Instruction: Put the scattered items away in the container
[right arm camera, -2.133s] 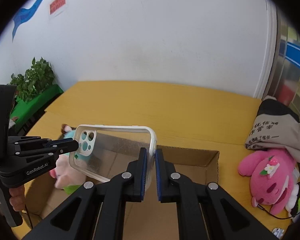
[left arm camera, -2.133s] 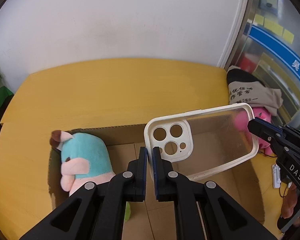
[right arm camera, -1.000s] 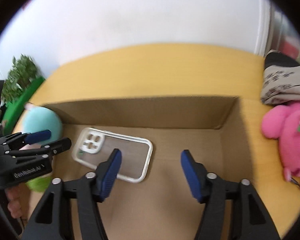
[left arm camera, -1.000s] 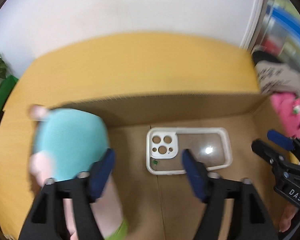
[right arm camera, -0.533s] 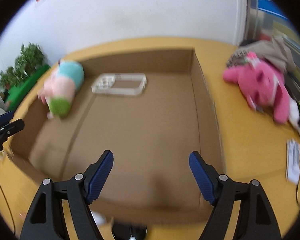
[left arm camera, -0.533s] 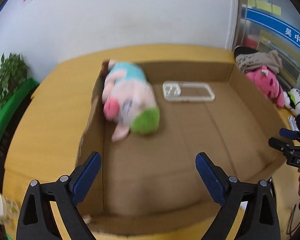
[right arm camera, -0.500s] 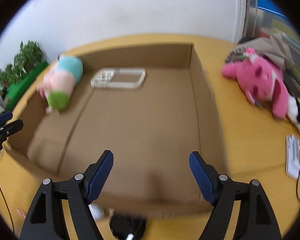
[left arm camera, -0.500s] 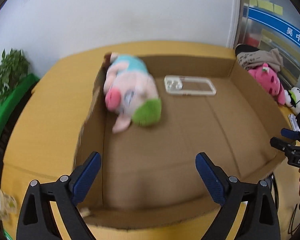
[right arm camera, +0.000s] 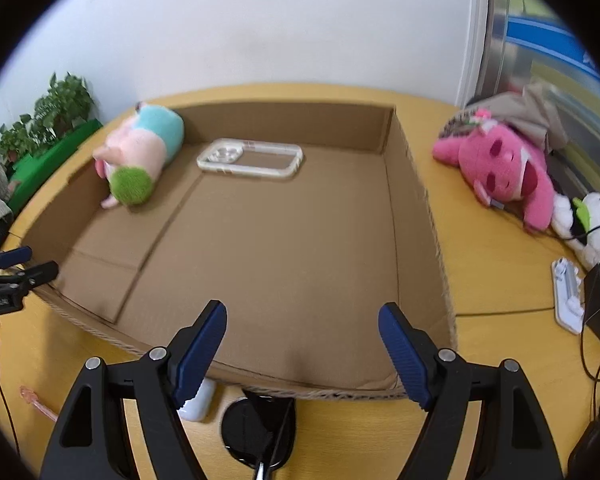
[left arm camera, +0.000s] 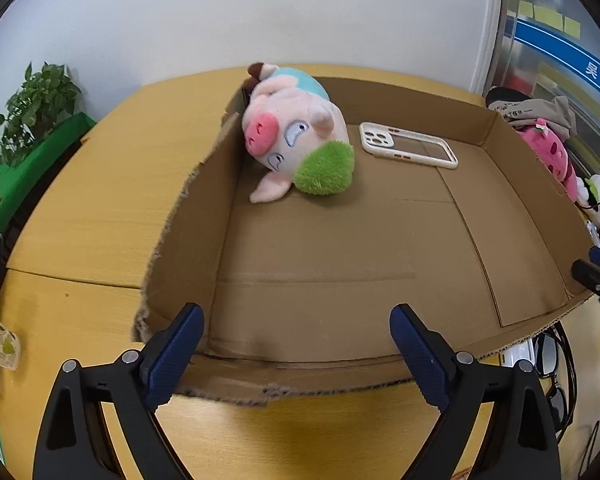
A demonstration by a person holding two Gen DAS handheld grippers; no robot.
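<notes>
Both grippers spread empty at the box's [right arm camera: 416, 200] near edge; right gripper [right arm camera: 302, 346] nearer the pink plush [right arm camera: 500, 168] lying outside, right of it.

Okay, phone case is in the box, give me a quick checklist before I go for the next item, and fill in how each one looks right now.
1. Left gripper empty, pads apart: ok.
2. Right gripper empty, pads apart: ok.
3. Phone case lying flat on the floor of the cardboard box: ok.
4. Pig plush inside the box, by its far left corner: ok.
5. Free floor space in the box for more items: ok.
6. All items tidied: not ok; the pink plush and the white plush lie on the table outside the box.
</notes>
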